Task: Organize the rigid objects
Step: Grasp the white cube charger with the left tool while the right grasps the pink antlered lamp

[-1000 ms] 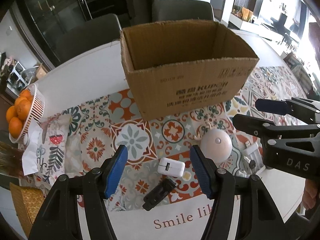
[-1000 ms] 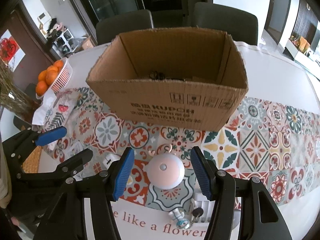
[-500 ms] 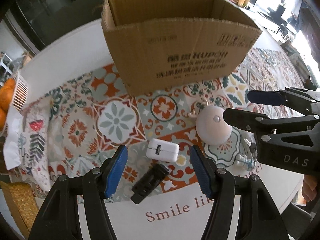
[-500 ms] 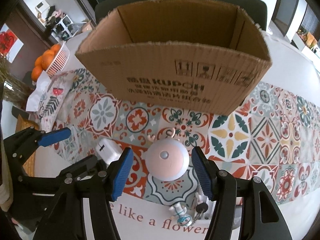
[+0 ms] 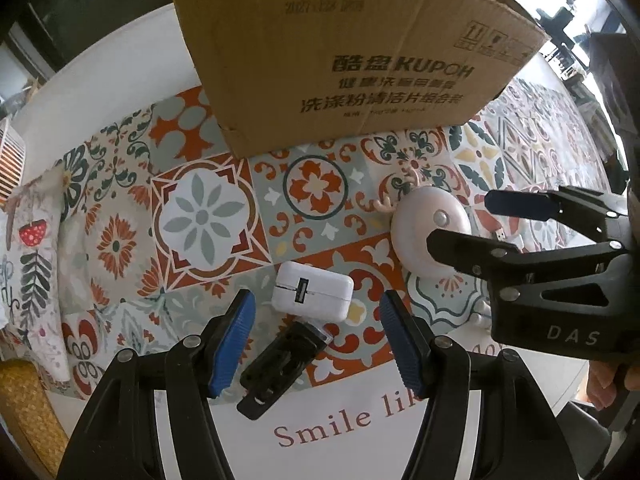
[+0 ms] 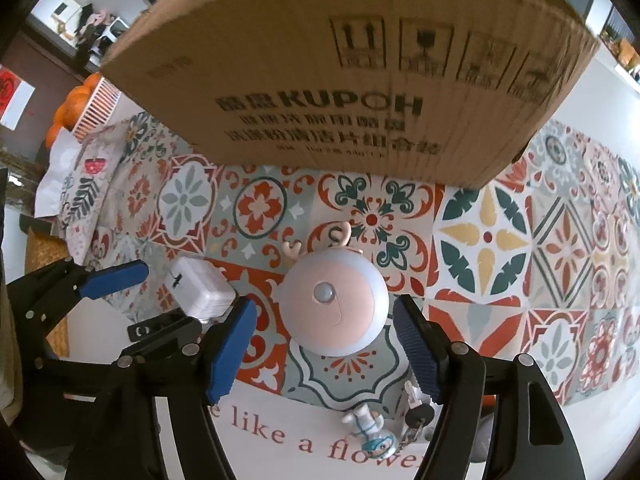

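Observation:
A white charger block [image 5: 312, 291] lies on the patterned cloth between the blue pads of my left gripper [image 5: 316, 340], which is open above it. A black clip-like piece [image 5: 282, 364] lies just in front of the charger. My right gripper [image 6: 326, 350] hangs over a round pink dome light with small antlers [image 6: 335, 300]; its jaws are opening and the pads stand clear of the dome on both sides. The charger [image 6: 202, 288] also shows in the right wrist view, under the left gripper's fingers [image 6: 114, 279]. The cardboard box [image 5: 344, 52] stands behind everything.
A keyring with a small figurine and keys [image 6: 380, 430] lies at the table's front edge. A basket of oranges [image 6: 76, 108] and a printed cloth pouch [image 5: 34, 280] sit at the left. A woven mat [image 5: 28, 412] is at the near left corner.
Both grippers have sunk toward the table and tilted more steeply down; the box now fills the top of both views. The right gripper's jaws have widened around the dome light.

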A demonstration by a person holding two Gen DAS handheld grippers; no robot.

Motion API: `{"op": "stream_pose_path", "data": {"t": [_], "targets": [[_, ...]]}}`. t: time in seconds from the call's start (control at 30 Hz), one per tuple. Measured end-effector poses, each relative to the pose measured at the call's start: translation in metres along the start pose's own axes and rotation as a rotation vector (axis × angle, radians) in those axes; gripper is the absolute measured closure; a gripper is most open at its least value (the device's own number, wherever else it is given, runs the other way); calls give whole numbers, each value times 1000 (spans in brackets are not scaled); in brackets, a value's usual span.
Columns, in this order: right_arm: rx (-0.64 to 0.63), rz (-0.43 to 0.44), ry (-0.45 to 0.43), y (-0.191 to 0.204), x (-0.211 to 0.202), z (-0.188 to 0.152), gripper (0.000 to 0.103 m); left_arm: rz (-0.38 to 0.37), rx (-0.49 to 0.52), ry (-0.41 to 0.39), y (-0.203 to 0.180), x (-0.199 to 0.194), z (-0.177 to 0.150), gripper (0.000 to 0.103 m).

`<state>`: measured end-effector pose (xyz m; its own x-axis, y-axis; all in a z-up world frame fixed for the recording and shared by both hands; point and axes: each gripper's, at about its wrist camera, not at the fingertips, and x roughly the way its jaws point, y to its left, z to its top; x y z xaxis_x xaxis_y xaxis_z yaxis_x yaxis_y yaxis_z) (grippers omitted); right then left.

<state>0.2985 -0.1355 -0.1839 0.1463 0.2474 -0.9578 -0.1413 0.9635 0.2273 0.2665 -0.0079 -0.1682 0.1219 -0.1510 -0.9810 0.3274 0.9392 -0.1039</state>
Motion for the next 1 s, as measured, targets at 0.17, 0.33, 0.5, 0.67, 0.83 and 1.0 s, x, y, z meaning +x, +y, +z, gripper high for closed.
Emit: {"op": "stream_pose_path", "data": {"t": [0.17,0.33,0.5,0.67,0.83,1.0], "targets": [[15,6,30,-1,14,2,28,-6,-15,17,3,9,2,40],[28,6,55,0,27,3,28,-12,-30,33,7,19,4,40],[23,-17,70,6,40,7,23,-10,-40,47,15,27,4,40],[30,-27,99,11,56,10,23,8,-47,66,19,37,2,40],[24,-41,93,15,66,10,23,-8,-57,68,24,47,2,44],[13,-45,75,14,67,10,27,-19,-55,55,23,54,-1,53]]}}
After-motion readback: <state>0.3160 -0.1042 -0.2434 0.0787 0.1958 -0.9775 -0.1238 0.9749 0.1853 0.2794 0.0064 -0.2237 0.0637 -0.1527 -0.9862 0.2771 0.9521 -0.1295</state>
